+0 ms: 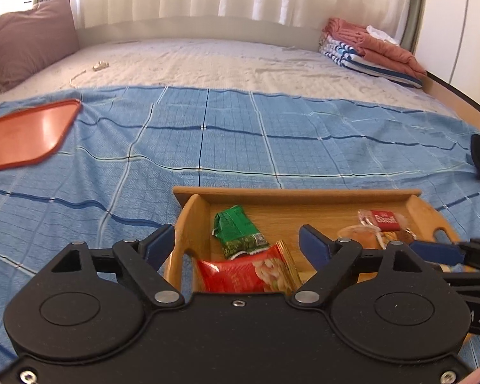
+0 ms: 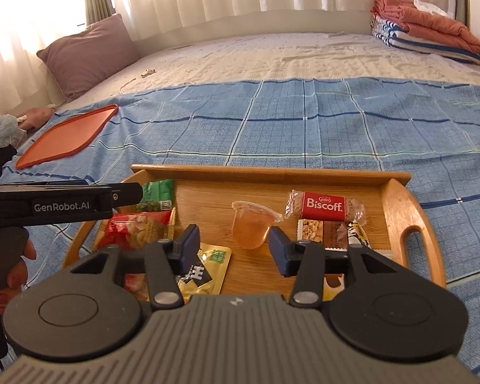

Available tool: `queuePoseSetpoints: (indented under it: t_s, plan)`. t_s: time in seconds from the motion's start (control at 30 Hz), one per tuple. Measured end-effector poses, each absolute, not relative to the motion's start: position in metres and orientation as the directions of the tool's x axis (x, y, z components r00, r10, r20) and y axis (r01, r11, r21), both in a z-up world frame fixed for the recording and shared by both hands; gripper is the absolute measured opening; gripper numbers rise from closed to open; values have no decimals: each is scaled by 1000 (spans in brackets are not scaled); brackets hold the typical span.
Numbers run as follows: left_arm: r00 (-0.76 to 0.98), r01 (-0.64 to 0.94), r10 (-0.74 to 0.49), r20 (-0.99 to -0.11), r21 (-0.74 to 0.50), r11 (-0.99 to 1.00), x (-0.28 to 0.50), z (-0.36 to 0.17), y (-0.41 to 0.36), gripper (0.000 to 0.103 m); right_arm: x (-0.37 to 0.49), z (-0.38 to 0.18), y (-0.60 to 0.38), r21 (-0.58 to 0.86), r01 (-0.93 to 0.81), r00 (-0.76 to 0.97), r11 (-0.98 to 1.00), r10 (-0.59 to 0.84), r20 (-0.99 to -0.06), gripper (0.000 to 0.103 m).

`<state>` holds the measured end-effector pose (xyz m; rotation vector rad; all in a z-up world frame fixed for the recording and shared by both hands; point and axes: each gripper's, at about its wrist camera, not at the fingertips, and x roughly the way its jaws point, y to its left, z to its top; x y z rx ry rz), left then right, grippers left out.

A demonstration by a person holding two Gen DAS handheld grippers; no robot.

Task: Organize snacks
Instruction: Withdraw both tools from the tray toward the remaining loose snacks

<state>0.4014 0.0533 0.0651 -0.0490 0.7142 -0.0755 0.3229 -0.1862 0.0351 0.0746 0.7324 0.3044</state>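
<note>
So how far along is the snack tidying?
Mostly done, it seems: the Biscoff biscuit, jelly cup, green packet, red nut bag and yellow pouch all lie in the wooden tray. Nothing is in hand; left tool and right tool are open and empty. The orange tray holds nothing.

Wooden tray (image 2: 396,204), light grain, smooth, satin sheen. Blue checked bedspread (image 2: 304,128), woven cloth, matt, slightly wrinkled. Orange lid (image 1: 25,131), glossy plastic. Red snack bag (image 1: 249,272) and green packet (image 1: 236,230), shiny crinkled foil-like film. Jelly cup (image 2: 251,224), clear plastic. Biscoff wrapper (image 2: 323,206), glossy film. Cream quilt (image 2: 304,54), textured cloth.
</note>
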Motion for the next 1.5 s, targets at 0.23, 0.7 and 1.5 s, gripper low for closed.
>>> queuePoseSetpoints:
  t_s: [0.23,0.7,1.5]
  plan:
    - [791,80,-81,-606,-29,996,341,95,50,88,281,64,-192,136,-270,733,953,295,-613,72]
    - [830,192,-135,-541,50,980,204,135,22,91,166,107,-209,42,-365,784,930,331,-524,90]
    - [845,216,-205,-494,-36,976,57,181,17,91,45,134,-242,14,-380,831,925,348,-434,100]
